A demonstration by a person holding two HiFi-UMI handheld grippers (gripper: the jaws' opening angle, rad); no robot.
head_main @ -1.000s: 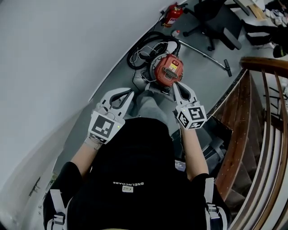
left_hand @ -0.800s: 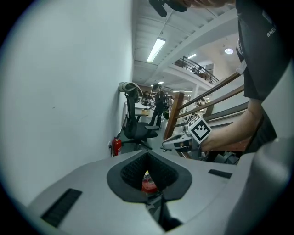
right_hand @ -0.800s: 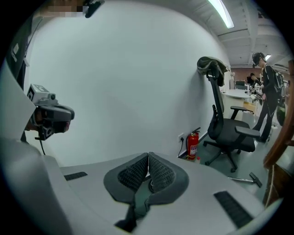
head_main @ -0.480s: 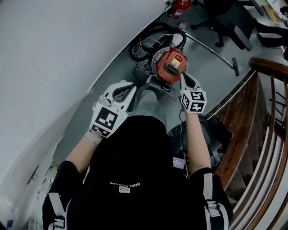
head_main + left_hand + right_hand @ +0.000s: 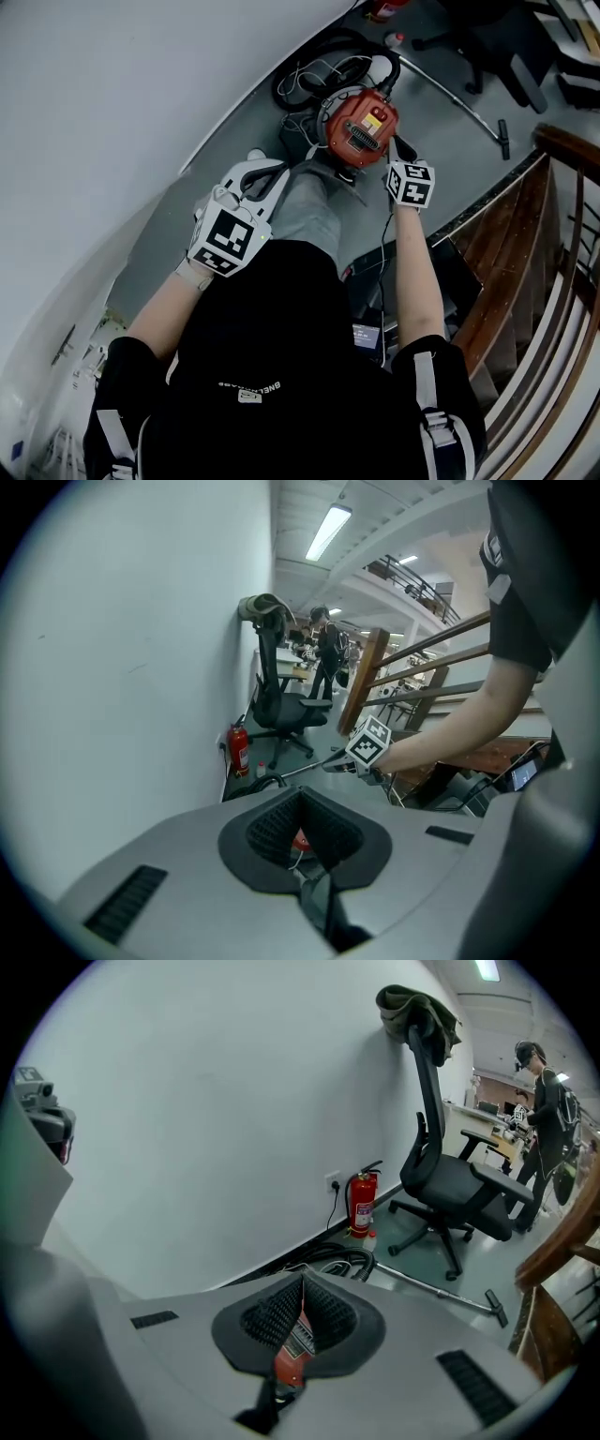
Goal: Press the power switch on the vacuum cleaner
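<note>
The red vacuum cleaner (image 5: pixel 361 127) lies on the grey floor by the wall, with a yellow label and a black grille on top. My right gripper (image 5: pixel 394 148) is shut, and its tips reach the vacuum's right edge; I cannot tell whether they touch. In the right gripper view the shut jaws (image 5: pixel 303 1283) frame a strip of the red body (image 5: pixel 292 1354). My left gripper (image 5: pixel 255 176) is shut and empty, held back over the person's grey trouser leg. A red sliver of the vacuum (image 5: pixel 299 840) shows between the shut jaws in the left gripper view.
A coiled black hose (image 5: pixel 309 70) and a metal wand (image 5: pixel 459 98) lie beside the vacuum. A fire extinguisher (image 5: pixel 361 1206) stands at the wall, next to an office chair (image 5: pixel 450 1180). A wooden stair railing (image 5: pixel 553 234) runs along the right. A person (image 5: pixel 544 1091) stands far back.
My right gripper has pushed forward from in front of the vacuum to its right edge. The left gripper has stayed over the leg. The head view has tilted slightly.
</note>
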